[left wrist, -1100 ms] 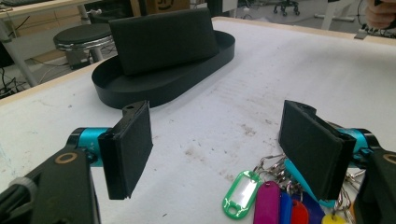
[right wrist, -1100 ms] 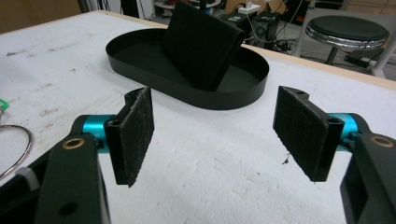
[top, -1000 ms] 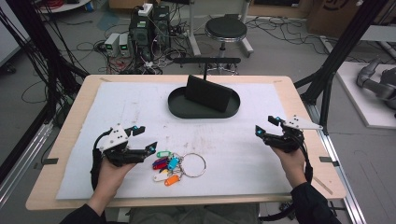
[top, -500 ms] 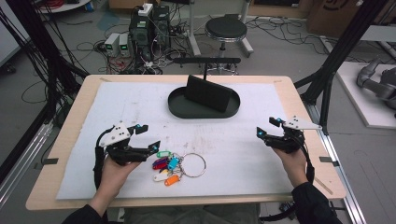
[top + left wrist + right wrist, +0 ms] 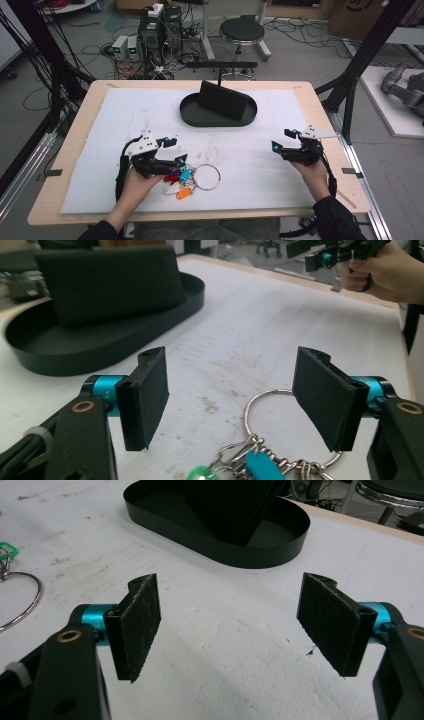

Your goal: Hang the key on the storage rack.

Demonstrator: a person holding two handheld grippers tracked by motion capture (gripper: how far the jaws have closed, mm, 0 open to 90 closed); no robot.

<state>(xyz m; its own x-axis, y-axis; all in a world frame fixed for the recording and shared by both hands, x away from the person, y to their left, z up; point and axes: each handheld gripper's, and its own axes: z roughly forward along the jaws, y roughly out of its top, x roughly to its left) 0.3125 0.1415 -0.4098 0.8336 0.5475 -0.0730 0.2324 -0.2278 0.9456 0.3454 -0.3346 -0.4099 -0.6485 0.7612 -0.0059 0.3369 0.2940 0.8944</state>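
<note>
- One key ring (image 5: 206, 176) lies on the white mat (image 5: 250, 150), carrying perhaps five coloured tags (image 5: 179, 184); the blur blocks a sure count.
- One black tray (image 5: 192, 116) holds one upright black block (image 5: 222, 100).
- Left gripper (image 5: 179, 160): jaws wide, just been closing slightly, straddling the tags without pinching them.
- Right gripper (image 5: 280, 145): jaws spread over bare mat, holding nothing.
</note>
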